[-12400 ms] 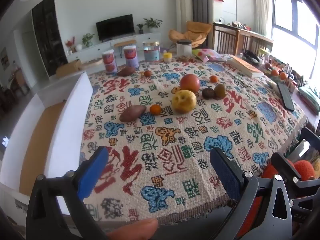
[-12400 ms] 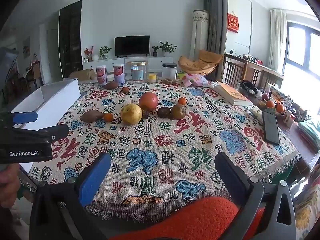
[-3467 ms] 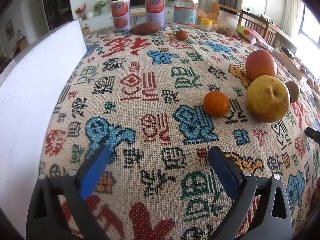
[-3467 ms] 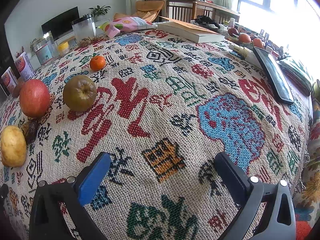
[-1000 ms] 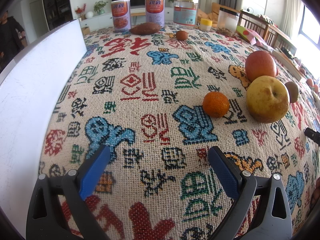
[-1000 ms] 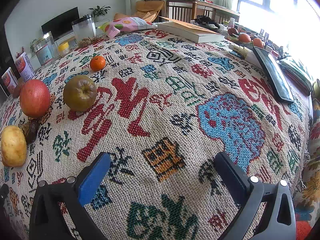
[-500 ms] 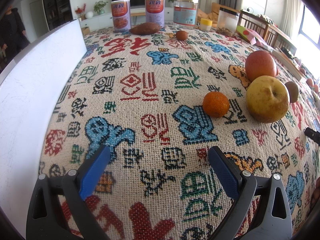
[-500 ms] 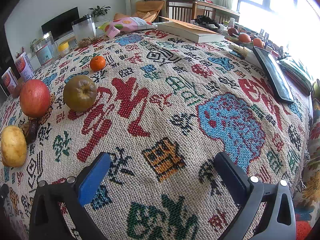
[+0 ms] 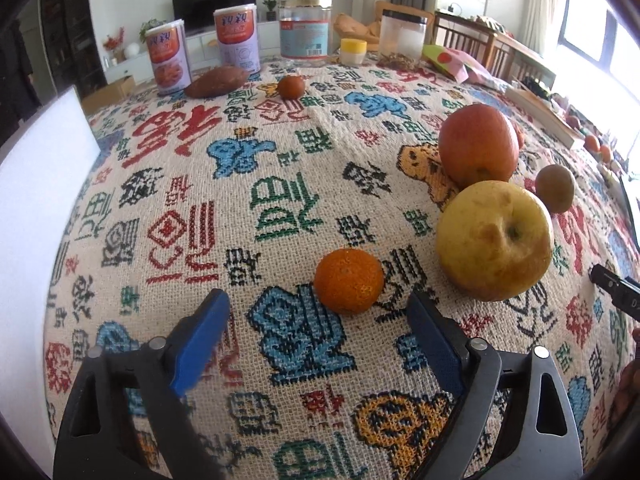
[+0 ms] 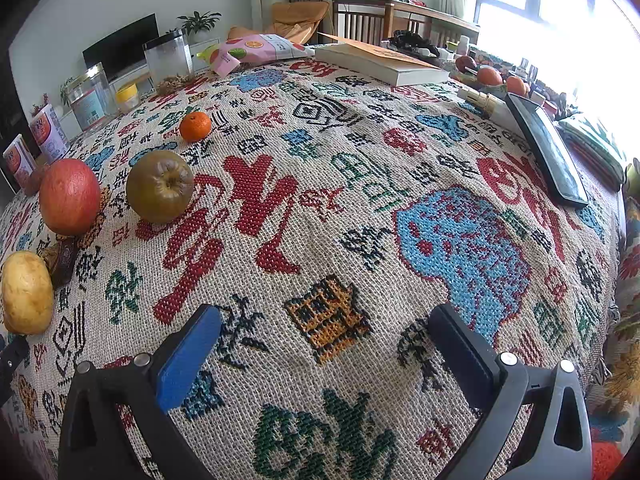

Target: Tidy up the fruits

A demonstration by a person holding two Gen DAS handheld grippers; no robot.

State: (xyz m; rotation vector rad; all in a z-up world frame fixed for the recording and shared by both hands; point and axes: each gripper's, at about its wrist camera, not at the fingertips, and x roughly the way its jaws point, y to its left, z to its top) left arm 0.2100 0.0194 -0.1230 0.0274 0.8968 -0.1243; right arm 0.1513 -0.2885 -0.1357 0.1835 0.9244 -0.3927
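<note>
Vs half a second back: left tool has pushed in toward the fruit, so the mandarin now sits just ahead of its tips instead of well up the cloth. Its blue pads are narrower than before and closing; nothing between them, nothing touched. Right tool hasn't shifted, same view as before.

Count, left wrist view, left to right: white box at the tabletop's left edge; two purple cans; one sweet potato beside them; one small dark round fruit; one clear labelled jar; one small yellow-lidded pot; one clear black-lidded canister. Nearer: that one mandarin, one yellow pear just right of it, one red apple behind the pear, one brown-green fruit further right.

Right wrist view adds a second mandarin further back, a dark item between pear and apple that I can't identify, one pink snack bag, one book, one phone at the right edge, and more fruit on the side table behind, too small to count.

Right tool: pads wide apart, empty, hanging over bare patterned tabletop cloth, well right of the fruit group.
</note>
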